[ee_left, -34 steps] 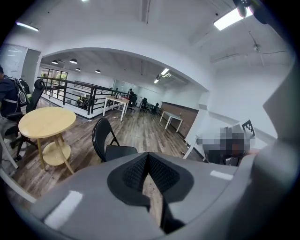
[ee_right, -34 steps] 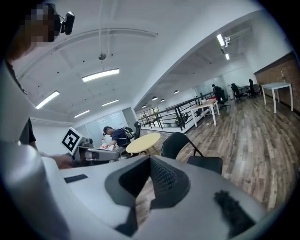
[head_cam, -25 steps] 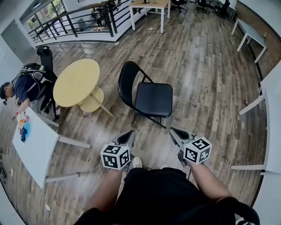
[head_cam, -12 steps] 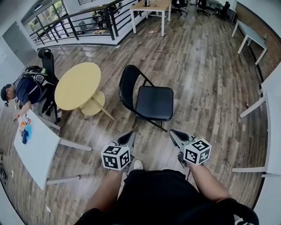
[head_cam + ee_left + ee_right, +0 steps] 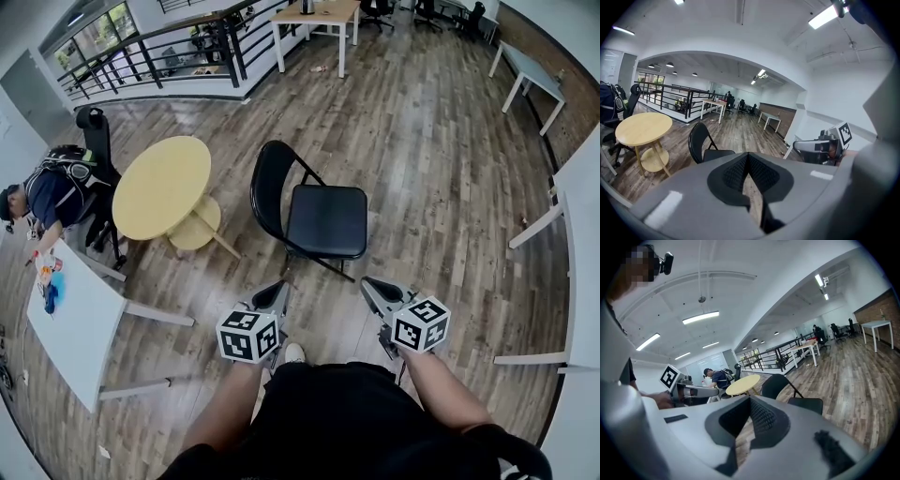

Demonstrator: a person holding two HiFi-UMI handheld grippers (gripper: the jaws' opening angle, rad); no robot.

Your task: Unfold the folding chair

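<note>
The black folding chair (image 5: 317,214) stands unfolded on the wood floor, seat flat and rounded backrest at its left. It also shows in the left gripper view, chair (image 5: 705,145), and in the right gripper view, chair (image 5: 792,392). My left gripper (image 5: 277,289) hovers short of the chair's front, jaws shut and empty. My right gripper (image 5: 369,284) is level with it to the right, also shut with nothing held. Neither touches the chair. In their own views the left gripper (image 5: 748,157) and right gripper (image 5: 750,401) show pads pressed together.
A round yellow table (image 5: 164,183) stands left of the chair. A white table (image 5: 70,314) is at the near left, with a person (image 5: 52,187) bent over beside it. Another white table (image 5: 577,234) lines the right edge. A black railing (image 5: 159,52) runs along the back.
Both grippers stay in place and shut. The head view has shifted slightly, so the chair and tables sit a little differently in the picture.
</note>
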